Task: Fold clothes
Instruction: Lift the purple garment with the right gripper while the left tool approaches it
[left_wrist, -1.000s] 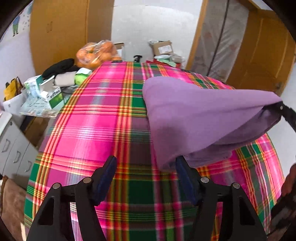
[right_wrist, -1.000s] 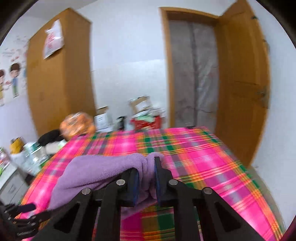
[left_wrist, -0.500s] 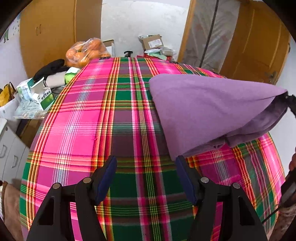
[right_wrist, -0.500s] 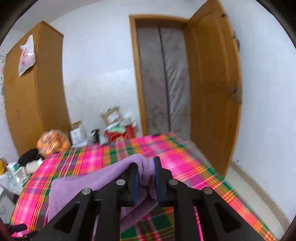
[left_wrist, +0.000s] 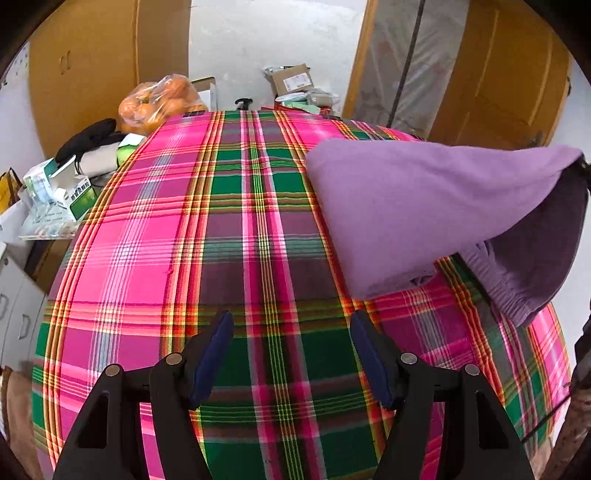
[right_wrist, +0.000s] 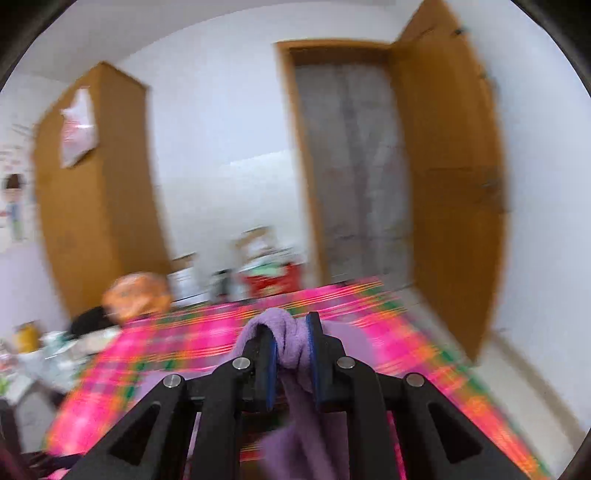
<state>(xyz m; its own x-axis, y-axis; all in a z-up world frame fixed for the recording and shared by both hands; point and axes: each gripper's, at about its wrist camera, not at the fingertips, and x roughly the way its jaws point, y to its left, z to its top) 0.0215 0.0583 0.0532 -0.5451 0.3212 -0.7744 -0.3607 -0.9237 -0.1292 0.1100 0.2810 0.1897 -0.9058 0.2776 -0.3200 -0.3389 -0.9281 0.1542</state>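
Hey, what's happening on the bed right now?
A person with two handheld grippers is folding a purple garment on a plaid bedspread. The right gripper is shut on one bunched end, lifting it while the rest drapes to the bed. The left gripper hangs open and empty over the bedspread.

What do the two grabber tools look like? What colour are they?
Both look alike. The left tool has black plastic arms shaped like open triangles, round silver bolts at the joints, and two flat fingers faced with dark blue pads. The right tool has the same black frame, silver bolts and blue-edged fingers. No cables or writing show on either.
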